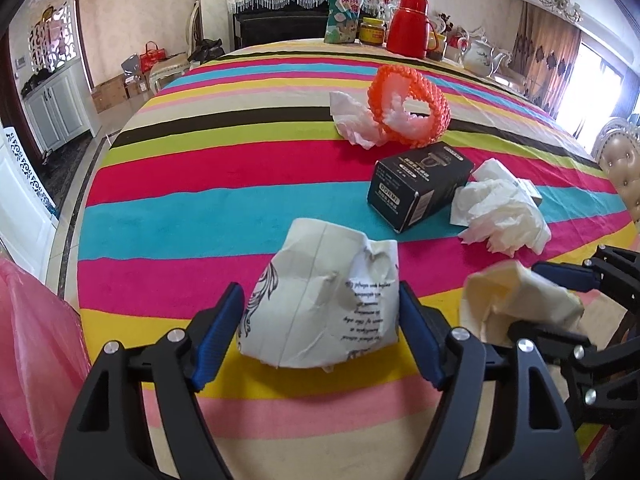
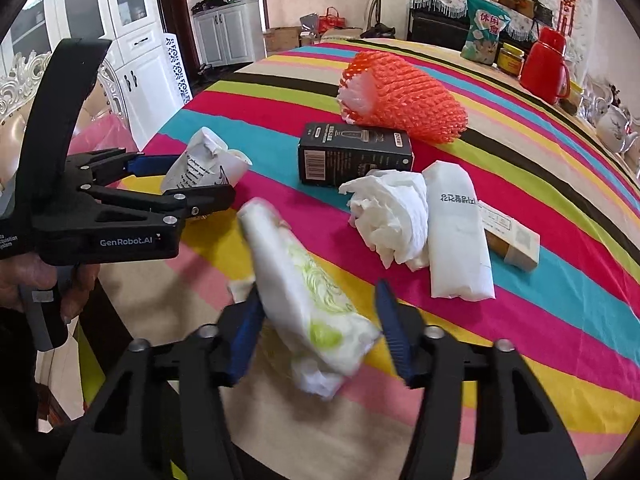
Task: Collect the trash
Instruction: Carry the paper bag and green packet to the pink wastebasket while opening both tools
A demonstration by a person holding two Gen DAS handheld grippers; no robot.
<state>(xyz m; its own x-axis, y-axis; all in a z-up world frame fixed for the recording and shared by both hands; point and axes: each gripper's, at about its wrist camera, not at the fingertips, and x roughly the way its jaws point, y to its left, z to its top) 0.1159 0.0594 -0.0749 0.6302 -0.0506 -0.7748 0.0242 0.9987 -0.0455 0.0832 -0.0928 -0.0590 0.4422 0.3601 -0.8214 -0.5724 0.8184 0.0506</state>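
Black box [image 1: 420,186], tissues [image 1: 502,210] and orange net [image 1: 408,110] crowd mid-desk ahead. My left tool [image 1: 320,334], angled down, straddles a crumpled cup [image 1: 324,300], released; right tool [image 2: 318,330] likewise around a wrapper [image 2: 308,292].

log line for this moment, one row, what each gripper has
left gripper: jaws around crumpled paper cup, grip unclear | right gripper: jaws open around tissue pack | pending: black box, white tissue wad
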